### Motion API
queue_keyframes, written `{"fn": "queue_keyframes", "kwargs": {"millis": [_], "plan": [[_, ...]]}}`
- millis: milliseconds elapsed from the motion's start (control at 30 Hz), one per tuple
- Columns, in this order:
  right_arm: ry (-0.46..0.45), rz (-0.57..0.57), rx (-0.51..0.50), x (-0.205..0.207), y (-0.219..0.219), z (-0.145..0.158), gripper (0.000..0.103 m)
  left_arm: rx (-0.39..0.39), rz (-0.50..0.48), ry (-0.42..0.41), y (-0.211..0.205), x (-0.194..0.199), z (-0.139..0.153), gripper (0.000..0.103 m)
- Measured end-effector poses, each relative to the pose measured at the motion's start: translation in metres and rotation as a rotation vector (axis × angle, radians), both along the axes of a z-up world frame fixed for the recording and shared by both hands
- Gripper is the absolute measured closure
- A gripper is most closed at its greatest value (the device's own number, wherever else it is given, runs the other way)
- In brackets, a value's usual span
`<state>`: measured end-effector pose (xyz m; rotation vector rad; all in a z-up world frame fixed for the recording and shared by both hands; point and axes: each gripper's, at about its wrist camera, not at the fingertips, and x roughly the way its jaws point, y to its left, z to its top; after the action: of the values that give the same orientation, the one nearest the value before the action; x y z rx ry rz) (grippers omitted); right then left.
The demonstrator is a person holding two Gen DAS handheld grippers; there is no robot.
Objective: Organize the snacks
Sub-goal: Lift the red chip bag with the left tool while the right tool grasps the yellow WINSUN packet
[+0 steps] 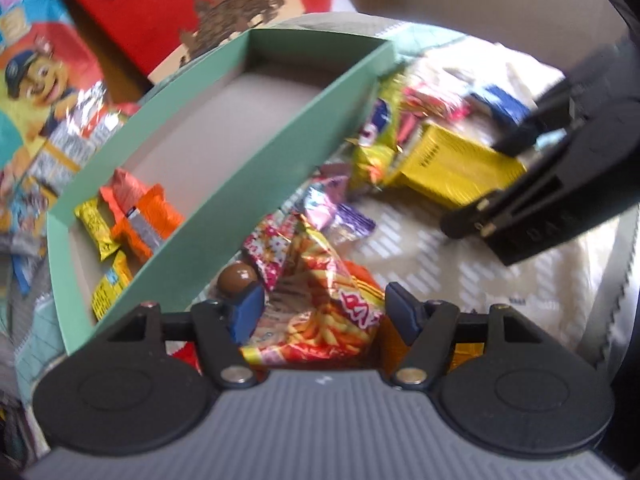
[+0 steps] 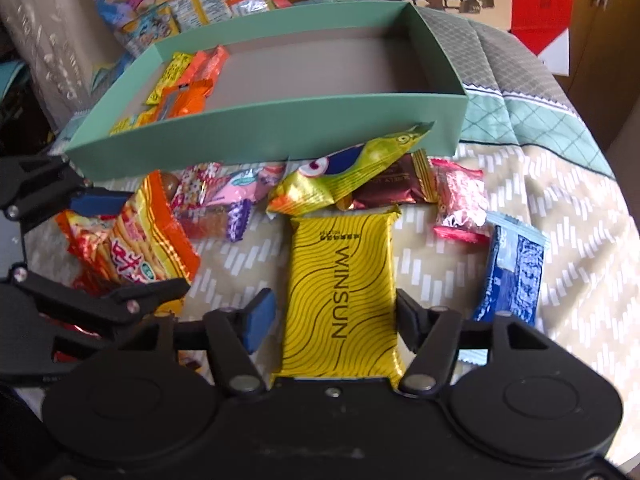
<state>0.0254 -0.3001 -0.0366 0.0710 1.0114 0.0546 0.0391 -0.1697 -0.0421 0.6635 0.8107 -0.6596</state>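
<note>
A mint-green open box [image 2: 280,120] [image 1: 256,196] sits on the patterned cloth, with a few orange and yellow snack packs [image 2: 184,88] [image 1: 132,220] at one end. Loose snacks lie in front of it. My left gripper [image 1: 324,312] is open, its fingers astride a red-orange chips bag [image 1: 332,300] [image 2: 132,240]. My right gripper [image 2: 336,320] is open, its fingers on either side of a yellow WINSUN pack [image 2: 340,288] [image 1: 456,160], not clamped. Each gripper shows in the other's view: the right [image 1: 540,208], the left [image 2: 80,272].
A green-yellow bag [image 2: 348,172], a brown pack [image 2: 392,188], a pink candy [image 2: 460,204], a blue-white sachet [image 2: 512,268] and small purple and pink candies [image 2: 224,204] lie on the cloth. A red box [image 1: 160,8] and cartoon-printed bags [image 1: 36,80] stand behind the green box.
</note>
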Motion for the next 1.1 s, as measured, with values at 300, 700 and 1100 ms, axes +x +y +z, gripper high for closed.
{"fn": "queue_keyframes", "kwargs": {"millis": [300, 700, 1100], "plan": [[-0.028, -0.018, 0.038, -0.004, -0.005, 0.001, 0.052, 0.088, 0.05, 0.02, 0.006, 0.006, -0.003, 0.067], [-0.069, -0.108, 0.27, -0.019, -0.04, 0.035, 0.052, -0.301, 0.315, 0.265, 0.047, 0.038, 0.048, 0.07], [-0.18, -0.116, 0.291, 0.072, -0.062, 0.08, 0.052, -0.384, 0.461, 0.219, 0.023, 0.125, 0.068, 0.07]]}}
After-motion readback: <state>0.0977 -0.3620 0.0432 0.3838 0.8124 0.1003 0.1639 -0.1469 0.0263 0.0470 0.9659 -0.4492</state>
